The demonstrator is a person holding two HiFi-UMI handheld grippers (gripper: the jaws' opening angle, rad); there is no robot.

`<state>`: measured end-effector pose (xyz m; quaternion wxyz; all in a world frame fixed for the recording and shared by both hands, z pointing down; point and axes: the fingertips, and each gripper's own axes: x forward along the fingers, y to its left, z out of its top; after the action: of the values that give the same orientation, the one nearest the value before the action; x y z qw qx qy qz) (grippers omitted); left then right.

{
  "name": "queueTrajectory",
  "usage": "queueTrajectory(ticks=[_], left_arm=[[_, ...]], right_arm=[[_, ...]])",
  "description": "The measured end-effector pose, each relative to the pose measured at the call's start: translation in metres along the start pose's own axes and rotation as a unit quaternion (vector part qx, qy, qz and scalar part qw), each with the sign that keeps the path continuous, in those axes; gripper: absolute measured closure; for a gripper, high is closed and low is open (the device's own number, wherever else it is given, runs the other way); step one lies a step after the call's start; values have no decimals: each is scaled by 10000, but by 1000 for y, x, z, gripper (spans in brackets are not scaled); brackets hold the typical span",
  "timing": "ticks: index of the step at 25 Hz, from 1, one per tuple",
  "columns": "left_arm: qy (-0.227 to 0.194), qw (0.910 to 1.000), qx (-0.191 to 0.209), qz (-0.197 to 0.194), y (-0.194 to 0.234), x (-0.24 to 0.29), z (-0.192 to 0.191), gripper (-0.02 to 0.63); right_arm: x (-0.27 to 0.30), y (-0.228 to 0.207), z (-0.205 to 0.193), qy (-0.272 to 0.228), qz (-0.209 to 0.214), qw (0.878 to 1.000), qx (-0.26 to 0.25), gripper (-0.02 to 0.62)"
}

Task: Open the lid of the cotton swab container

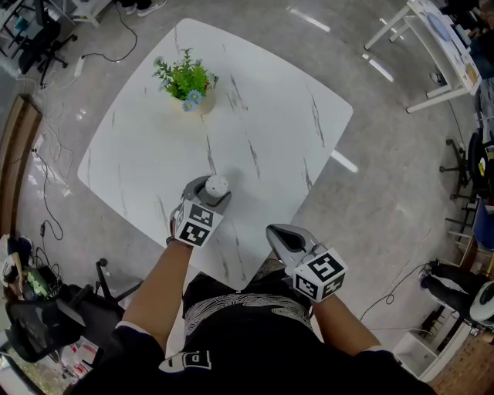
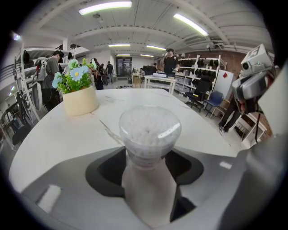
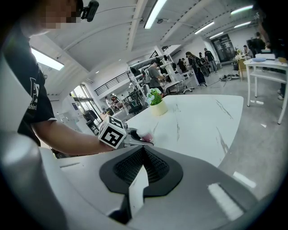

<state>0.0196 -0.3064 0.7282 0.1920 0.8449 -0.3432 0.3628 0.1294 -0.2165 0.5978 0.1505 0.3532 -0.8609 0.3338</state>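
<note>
While the left gripper (image 1: 202, 199) pinches the cotton swab container (image 1: 216, 186) near the table's (image 1: 270, 131) near corner, lid on, the right gripper (image 1: 284, 238) hangs beyond that corner, jaws pressed together, empty. Risk: a hard pry twists the container loose and spills swabs.

- Bright, even light is given by ceiling strip lamps (image 2: 105, 6).
- Streaks of glare are seen on the polished floor (image 1: 309, 19).
- Both gripper views are bent and darkened at the edges, and the nearest parts are blurred.

No lettering is legible; the shirt print (image 1: 179, 359) is too blurred.
</note>
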Motion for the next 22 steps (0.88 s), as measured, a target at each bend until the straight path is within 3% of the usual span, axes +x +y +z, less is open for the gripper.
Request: queueTrajectory(ticks=[22], left_arm=[[165,9996,239,-53,-6,-13,-7,295]], right_arm=[[-3,13,2,-81,-25,9999,-134,601]])
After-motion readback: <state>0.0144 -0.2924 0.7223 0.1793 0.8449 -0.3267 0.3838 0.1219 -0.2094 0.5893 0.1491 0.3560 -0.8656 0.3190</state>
